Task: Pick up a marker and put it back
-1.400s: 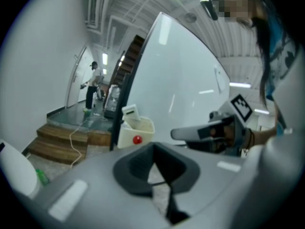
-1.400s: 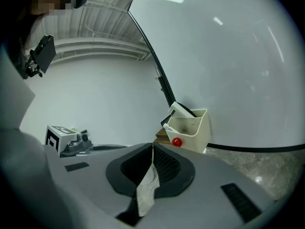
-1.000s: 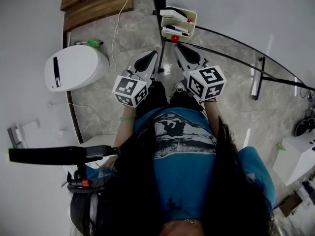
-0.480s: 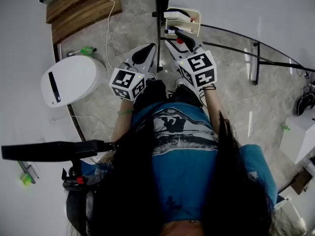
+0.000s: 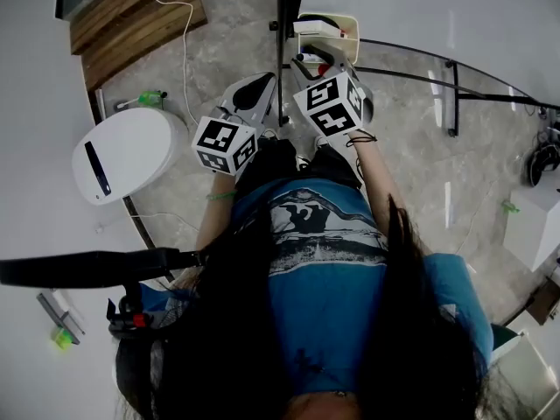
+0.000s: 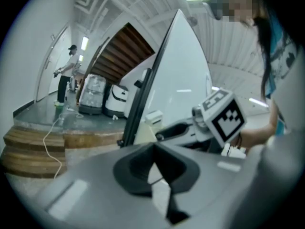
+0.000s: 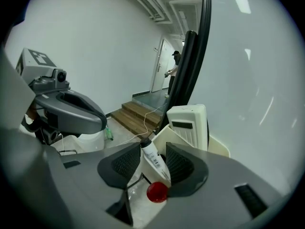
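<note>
Right now the marker (image 7: 153,163), a white barrel with a red cap, lies slanted in the cream holder (image 7: 217,149) fixed to the whiteboard (image 7: 248,80). Its red cap is the end nearer the right gripper's body and its black end points away. A white eraser (image 7: 188,123) stands upright in the same holder just behind it. The right tongs (image 7: 152,151) stand around the marker with a ribbed pad on either side of the barrel. Their jaws have just been opening and now gape wide, so the marker sits between them without being squeezed. From the head view these tongs (image 5: 322,59) point down at the holder, marker cube (image 5: 330,105) uppermost. The left tongs (image 6: 153,149) hang beside the right, short of the board's black frame (image 5: 284,24), with their pads meeting at the tips and nothing between them. Below lies a marble floor (image 5: 411,173), with wooden steps (image 5: 131,16) and a white rounded appliance (image 5: 122,151) off to the left
</note>
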A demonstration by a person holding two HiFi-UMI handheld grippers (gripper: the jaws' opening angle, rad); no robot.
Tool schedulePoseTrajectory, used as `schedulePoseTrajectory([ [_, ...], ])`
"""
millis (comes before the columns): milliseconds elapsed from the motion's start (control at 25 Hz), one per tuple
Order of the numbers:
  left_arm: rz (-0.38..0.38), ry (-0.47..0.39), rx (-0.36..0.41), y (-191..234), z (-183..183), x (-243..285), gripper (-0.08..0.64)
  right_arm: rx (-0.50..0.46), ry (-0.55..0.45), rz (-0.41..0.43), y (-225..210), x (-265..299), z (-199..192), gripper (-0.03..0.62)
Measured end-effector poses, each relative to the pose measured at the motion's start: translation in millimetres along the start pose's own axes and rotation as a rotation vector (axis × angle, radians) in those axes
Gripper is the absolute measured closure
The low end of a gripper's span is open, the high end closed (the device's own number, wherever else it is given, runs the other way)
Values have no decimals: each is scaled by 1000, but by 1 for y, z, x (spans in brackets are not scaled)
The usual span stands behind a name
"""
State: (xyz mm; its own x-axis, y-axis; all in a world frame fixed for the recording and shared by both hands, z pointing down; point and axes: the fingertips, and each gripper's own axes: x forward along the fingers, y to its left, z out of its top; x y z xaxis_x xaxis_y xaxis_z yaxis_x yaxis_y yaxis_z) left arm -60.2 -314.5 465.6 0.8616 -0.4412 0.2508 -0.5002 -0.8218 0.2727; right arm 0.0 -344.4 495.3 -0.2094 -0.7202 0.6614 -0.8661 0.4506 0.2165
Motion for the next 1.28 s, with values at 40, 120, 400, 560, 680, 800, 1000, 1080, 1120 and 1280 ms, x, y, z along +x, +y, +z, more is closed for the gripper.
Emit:
schedulePoseTrajectory([
  [40,-4,-1,1,-1,0,0,556,-5,6,-1,0,0,-2,425],
  [120,-10,-2,2,-1,0,0,556,-2,5,6,0,-4,-4,449],
  [400,-12,-10,-6,-1,3,1,556,62,-54,2,-3,-23,3,459],
  [560,-10,-13,-6,-1,6,3,556,101,-142,-40,-14,-36,16,477],
  [680,2,-13,-7,2,5,2,556,165,-219,-58,-27,-50,31,492],
  [800,13,-13,-8,4,7,4,556,243,-294,-48,-39,-67,45,508],
  [1000,29,-38,-13,1,15,5,556,302,-390,-37,-53,-102,61,509],
  [1080,37,-48,-5,-10,16,4,555,303,-421,-36,-56,-124,61,509],
  [1120,40,-50,1,-15,16,4,555,304,-436,-34,-57,-134,60,509],
  [1280,44,-73,0,-31,19,3,555,301,-479,-15,-58,-169,60,509],
])
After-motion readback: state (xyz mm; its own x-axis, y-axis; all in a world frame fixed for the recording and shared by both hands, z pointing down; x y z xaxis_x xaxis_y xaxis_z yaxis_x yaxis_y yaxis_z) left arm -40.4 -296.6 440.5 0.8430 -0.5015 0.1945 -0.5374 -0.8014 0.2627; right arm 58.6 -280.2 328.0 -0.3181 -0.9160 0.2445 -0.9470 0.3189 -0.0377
